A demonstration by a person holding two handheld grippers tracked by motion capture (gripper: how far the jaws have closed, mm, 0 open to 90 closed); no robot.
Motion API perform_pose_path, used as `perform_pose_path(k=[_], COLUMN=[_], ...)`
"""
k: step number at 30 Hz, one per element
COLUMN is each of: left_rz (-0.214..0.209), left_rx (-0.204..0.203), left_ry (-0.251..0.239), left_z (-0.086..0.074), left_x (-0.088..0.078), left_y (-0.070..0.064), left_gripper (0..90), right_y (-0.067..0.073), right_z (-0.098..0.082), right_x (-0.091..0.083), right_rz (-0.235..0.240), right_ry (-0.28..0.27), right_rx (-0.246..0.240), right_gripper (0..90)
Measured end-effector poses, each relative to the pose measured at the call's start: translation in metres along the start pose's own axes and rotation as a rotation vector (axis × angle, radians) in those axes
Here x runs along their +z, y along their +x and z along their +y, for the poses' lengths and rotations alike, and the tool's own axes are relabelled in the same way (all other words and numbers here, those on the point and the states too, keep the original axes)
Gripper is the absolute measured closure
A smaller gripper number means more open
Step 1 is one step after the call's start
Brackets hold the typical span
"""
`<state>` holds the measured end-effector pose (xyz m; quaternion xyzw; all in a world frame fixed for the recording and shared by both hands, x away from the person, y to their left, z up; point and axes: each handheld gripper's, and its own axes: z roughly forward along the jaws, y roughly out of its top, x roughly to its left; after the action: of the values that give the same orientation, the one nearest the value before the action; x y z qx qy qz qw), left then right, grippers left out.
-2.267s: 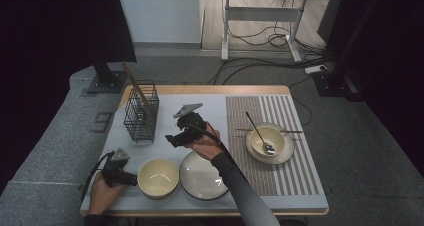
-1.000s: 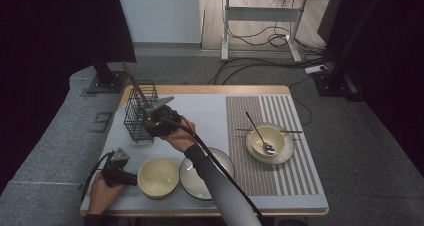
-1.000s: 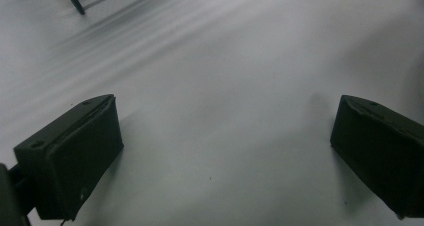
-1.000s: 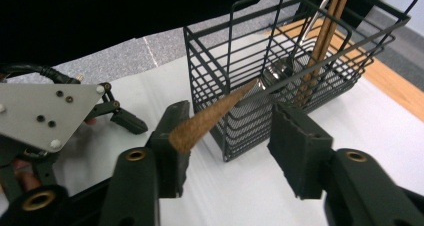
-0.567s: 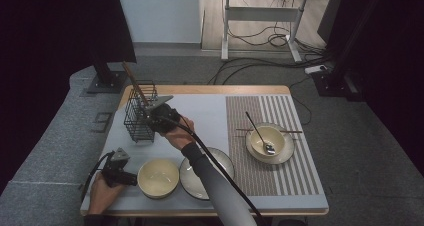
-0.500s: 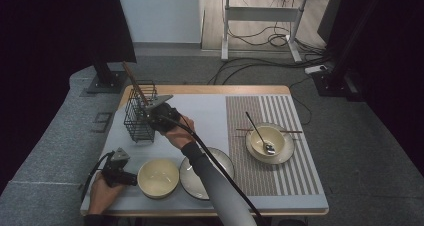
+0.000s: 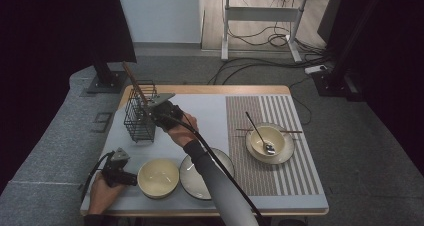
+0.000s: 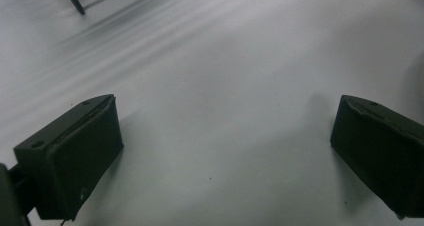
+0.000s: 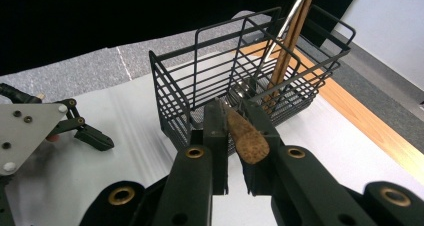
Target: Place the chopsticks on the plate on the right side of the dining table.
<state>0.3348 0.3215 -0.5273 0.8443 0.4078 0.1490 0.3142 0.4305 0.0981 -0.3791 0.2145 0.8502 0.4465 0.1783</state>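
Right gripper view is dominated by a wooden-handled utensil (image 9: 245, 133), whose brown handle end is clamped between the two black jaws of the right gripper (image 9: 231, 117), while its far end reaches through the open top of the black wire basket (image 9: 250, 76). The jaws have just been closing, and the handle is now seen pressed between them, so the grasp is judged to be made. A pair of chopsticks (image 9: 292, 33) is also leaned inside the basket. In the high view, the right gripper (image 7: 159, 111) is found against the basket's (image 7: 139, 117) near side at the table's left rear, whereas a couple of seconds ago it was held over the table's middle. The left gripper (image 7: 131, 178) is rested just beside the cream bowl (image 7: 158, 177), its jaws spread wide over bare mat with nothing between them. It is judged that the utensil can next be lifted out of the basket.
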Motion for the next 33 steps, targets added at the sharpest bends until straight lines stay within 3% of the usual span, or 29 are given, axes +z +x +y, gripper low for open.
perform_pose_path(k=[14,33], left_rz=[0.000,0.000], left_rx=[0.000,0.001], left_ry=[0.000,0.000], left_z=[0.000,0.000], left_x=[0.000,0.000], left_y=[0.000,0.000], left_gripper=[0.0,0.0], right_y=[-0.014,-0.021], right_z=[-0.003,-0.003], right_x=[-0.026,-0.076], right_rz=[0.046,0.086], right_ry=[-0.028,-0.054], right_rx=[0.062,0.035], right_gripper=[82.2,82.2])
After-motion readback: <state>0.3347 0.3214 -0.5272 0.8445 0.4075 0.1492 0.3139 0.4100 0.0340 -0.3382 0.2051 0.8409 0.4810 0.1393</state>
